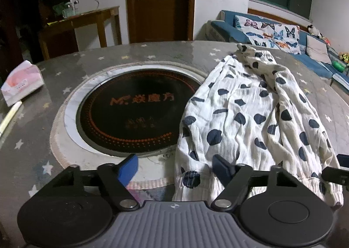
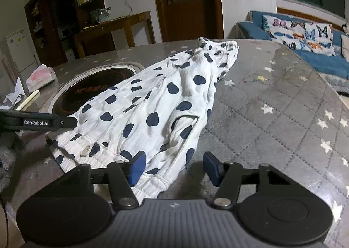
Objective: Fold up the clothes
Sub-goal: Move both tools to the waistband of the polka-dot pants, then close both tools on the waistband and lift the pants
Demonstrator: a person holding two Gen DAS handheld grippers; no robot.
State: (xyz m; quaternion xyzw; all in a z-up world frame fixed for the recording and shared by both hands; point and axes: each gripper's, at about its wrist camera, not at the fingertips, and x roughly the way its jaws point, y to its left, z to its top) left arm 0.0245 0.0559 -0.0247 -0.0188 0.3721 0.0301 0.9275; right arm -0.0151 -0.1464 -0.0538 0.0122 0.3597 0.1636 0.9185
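Home living room, blue sofa [image 1: 314, 60] with butterfly cushions, wooden door [image 1: 160, 1], star-patterned table [image 2: 283, 117] with built-in cooktop [image 1: 135, 112]

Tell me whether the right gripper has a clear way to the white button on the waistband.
Probably yes. The button lies exposed on the polka-dot garment, just left of the right gripper, with only flat cloth between. The left gripper hovers close by and might crowd it.

A white garment [image 2: 157, 104] with dark blue spots lies spread across the middle of the frame on a grey star-patterned table [image 2: 283, 117]. At the bottom the right gripper [image 2: 172, 168] stands with jaws apart over the elastic waistband, pressing nothing. The left gripper's black arm [image 2: 39, 121] enters mid-left
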